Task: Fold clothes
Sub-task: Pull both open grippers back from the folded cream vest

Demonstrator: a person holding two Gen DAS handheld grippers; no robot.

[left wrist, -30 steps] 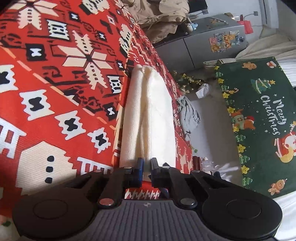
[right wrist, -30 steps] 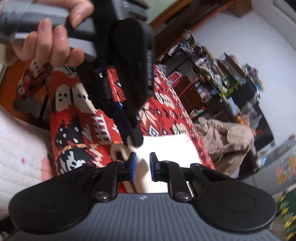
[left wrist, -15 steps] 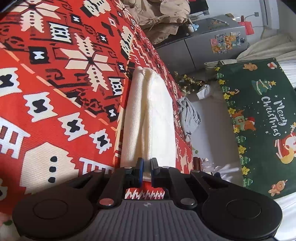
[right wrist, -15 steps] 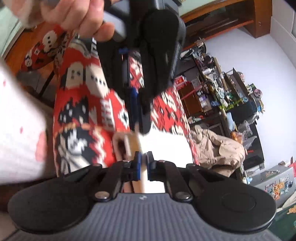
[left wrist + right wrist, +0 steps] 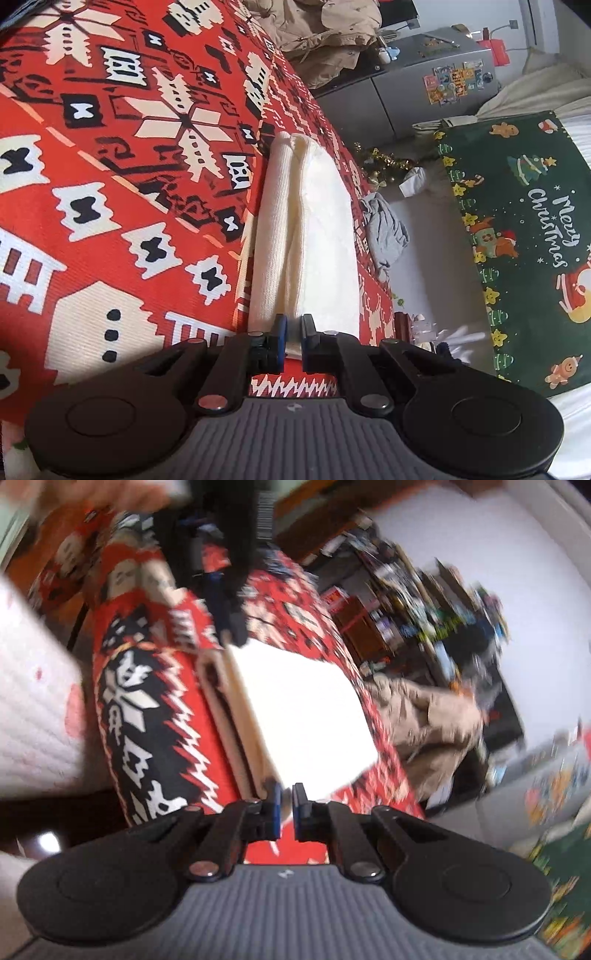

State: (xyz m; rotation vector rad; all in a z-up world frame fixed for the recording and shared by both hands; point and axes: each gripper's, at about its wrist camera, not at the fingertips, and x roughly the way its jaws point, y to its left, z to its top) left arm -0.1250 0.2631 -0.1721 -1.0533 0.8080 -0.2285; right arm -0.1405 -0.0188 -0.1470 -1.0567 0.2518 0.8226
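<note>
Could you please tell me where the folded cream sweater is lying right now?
The folded cream sweater lies on the red patterned blanket, straight ahead of the left gripper in its view, with the beige jacket heaped beyond it.

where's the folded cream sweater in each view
Left wrist: the sweater runs up the middle of the picture from the left gripper, lying on the red blanket.
Right wrist: a bright slab at the centre, just above the right gripper; blurred.
Shared landmark: the tan jacket, top centre in the left view, right of centre in the right view.
</note>
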